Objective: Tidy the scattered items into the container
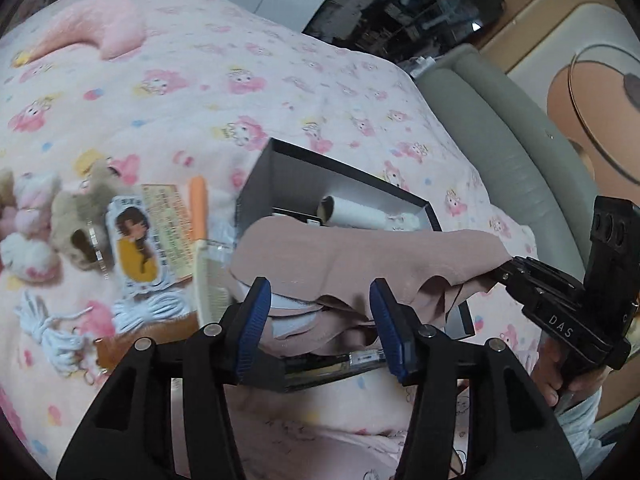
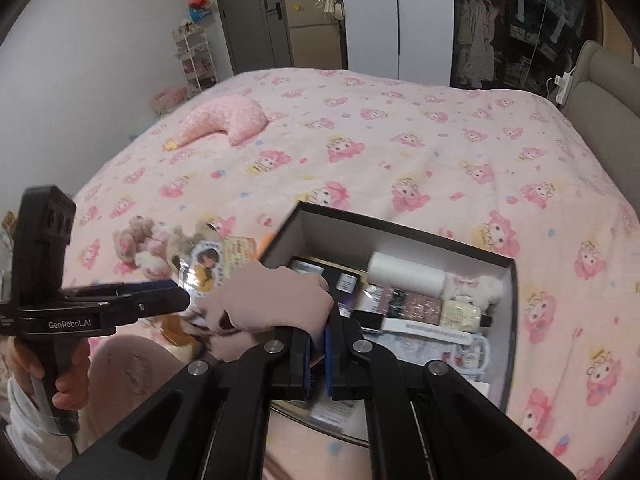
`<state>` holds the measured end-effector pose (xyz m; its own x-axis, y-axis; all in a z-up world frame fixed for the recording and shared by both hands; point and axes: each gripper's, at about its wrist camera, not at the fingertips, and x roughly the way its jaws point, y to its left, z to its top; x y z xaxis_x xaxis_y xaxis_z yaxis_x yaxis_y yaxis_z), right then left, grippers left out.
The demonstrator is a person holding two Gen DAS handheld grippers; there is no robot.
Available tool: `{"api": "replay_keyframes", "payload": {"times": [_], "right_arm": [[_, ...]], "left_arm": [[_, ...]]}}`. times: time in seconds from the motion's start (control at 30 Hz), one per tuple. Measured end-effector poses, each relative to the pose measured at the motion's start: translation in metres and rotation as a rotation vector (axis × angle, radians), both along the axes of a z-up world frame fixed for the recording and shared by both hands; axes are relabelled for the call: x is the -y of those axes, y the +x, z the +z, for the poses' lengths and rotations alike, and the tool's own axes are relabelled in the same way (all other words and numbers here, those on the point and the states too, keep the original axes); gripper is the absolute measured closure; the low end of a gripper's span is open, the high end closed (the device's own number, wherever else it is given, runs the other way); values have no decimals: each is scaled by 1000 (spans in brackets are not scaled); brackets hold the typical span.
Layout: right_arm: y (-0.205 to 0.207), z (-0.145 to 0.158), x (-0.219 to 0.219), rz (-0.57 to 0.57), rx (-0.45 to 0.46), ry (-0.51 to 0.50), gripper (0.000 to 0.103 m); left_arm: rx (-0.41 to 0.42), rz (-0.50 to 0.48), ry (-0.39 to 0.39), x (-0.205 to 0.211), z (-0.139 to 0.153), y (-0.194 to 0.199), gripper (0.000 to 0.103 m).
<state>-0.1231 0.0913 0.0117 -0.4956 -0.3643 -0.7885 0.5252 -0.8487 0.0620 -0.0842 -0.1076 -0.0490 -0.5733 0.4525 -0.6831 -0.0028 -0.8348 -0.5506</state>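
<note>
A dark open box [image 1: 276,168] [image 2: 510,312] with white inner walls sits on the pink bed and holds a white roll [image 2: 406,276], small packets and other items. My right gripper [image 2: 317,354] is shut on a dusty-pink cloth [image 2: 276,300] and holds it over the box's near left corner; it also shows in the left wrist view [image 1: 502,270], where the cloth [image 1: 352,256] drapes across the box. My left gripper [image 1: 318,296] is open, just in front of the cloth. Left of the box lie plush toys [image 1: 76,216], a photo card [image 1: 134,240], an orange pen [image 1: 197,204], a comb [image 1: 210,276] and white cords [image 1: 52,328].
A pink moon-shaped pillow [image 2: 224,122] lies at the far side of the bed. A grey padded headboard [image 1: 500,148] runs along the right. A wardrobe and shelves stand behind the bed. The person's pink-clad knees are below the grippers.
</note>
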Motion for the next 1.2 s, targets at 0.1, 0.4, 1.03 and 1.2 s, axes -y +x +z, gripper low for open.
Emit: {"api": "replay_keyframes", "payload": {"times": [0.1,0.4,1.03,1.2], "right_arm": [[-15,-23,-37,-54,62,20,100],[-44,-82,-98,-177,266,-18,82],[-49,-78,-91,-180,127,-78,83],[-50,-92,-71,-159,147,-38,83]], "left_arm": [[33,-71,27,-28,-12,-19,58],[195,-98,-78,-72,-37,-59,55],[213,-330,-82,-134,-61,-66,81],[191,-276,-83,-117,-57,-62,81]]}}
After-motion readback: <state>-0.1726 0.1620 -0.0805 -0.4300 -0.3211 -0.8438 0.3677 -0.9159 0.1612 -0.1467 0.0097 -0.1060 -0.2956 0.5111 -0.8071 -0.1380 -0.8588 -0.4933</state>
